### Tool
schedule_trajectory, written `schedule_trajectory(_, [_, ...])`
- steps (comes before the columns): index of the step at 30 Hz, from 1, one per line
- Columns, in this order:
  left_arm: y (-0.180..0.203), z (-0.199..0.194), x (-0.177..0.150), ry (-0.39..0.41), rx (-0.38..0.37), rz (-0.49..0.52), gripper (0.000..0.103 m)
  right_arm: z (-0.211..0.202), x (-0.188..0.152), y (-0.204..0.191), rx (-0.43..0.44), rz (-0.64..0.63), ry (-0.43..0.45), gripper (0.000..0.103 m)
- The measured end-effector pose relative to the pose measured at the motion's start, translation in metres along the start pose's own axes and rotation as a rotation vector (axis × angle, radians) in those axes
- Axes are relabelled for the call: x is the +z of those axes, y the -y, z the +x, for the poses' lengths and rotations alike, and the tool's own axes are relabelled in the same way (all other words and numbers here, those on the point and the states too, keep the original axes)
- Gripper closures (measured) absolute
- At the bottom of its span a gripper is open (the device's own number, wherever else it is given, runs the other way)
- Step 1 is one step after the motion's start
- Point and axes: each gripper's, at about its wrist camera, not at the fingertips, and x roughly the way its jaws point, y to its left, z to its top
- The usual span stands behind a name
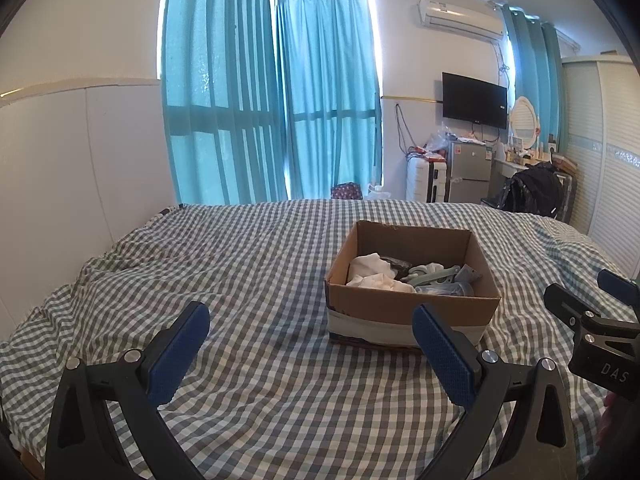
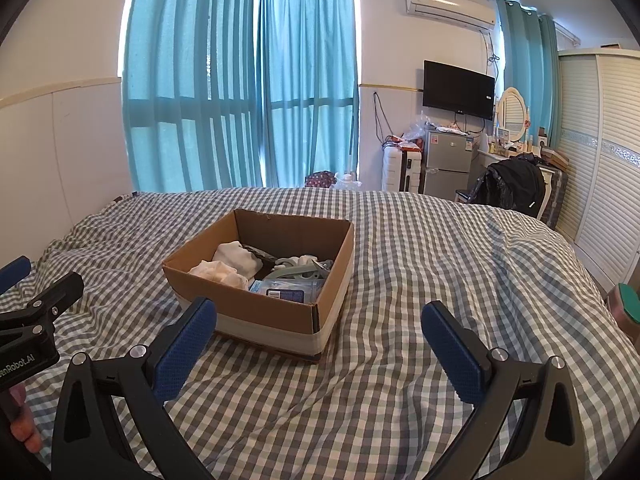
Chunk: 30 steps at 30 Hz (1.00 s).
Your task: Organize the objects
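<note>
An open cardboard box (image 1: 412,304) stands on the checked bedspread (image 1: 248,264). It holds white cloths (image 1: 376,276), grey-green plastic pieces (image 1: 436,274) and a blue packet (image 2: 286,290). My left gripper (image 1: 312,344) is open and empty, low over the bed; the box is ahead of its right finger. My right gripper (image 2: 320,340) is open and empty, with the box (image 2: 256,308) just ahead of its left finger. Each gripper shows at the edge of the other's view.
A white wall panel (image 1: 80,160) runs along the bed's left side. Teal curtains (image 1: 272,100) hang past the foot of the bed. A small fridge (image 1: 468,176), a suitcase (image 1: 424,178), a chair with a black jacket (image 1: 532,192) and a wardrobe (image 1: 600,152) stand at the right.
</note>
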Motion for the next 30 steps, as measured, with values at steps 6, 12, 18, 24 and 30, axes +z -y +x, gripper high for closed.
schedule_trajectory(6, [0.0005,-0.001,0.0001,0.002,0.002,0.002,0.0,0.0002,-0.0019,-0.0006,-0.002,-0.002,-0.003,0.0])
schedule_trajectory(12, [0.0004,-0.0013,0.0001,0.002,0.002,0.002,0.0,0.0002,-0.0029,-0.0014,-0.003,-0.003,-0.003,0.0])
schedule_trajectory(18, [0.0007,-0.0015,0.0003,0.0,0.001,0.005,0.0,0.0003,-0.0036,-0.0027,-0.002,-0.006,-0.004,0.0])
schedule_trajectory(24, [0.0007,-0.0011,0.0007,0.0,0.001,0.006,0.0,0.0002,-0.0035,-0.003,-0.002,-0.006,-0.004,0.0])
schedule_trajectory(30, [0.0012,-0.0012,0.0015,-0.005,-0.002,0.003,0.0,0.0008,-0.0021,-0.0033,0.0,-0.015,-0.005,0.0])
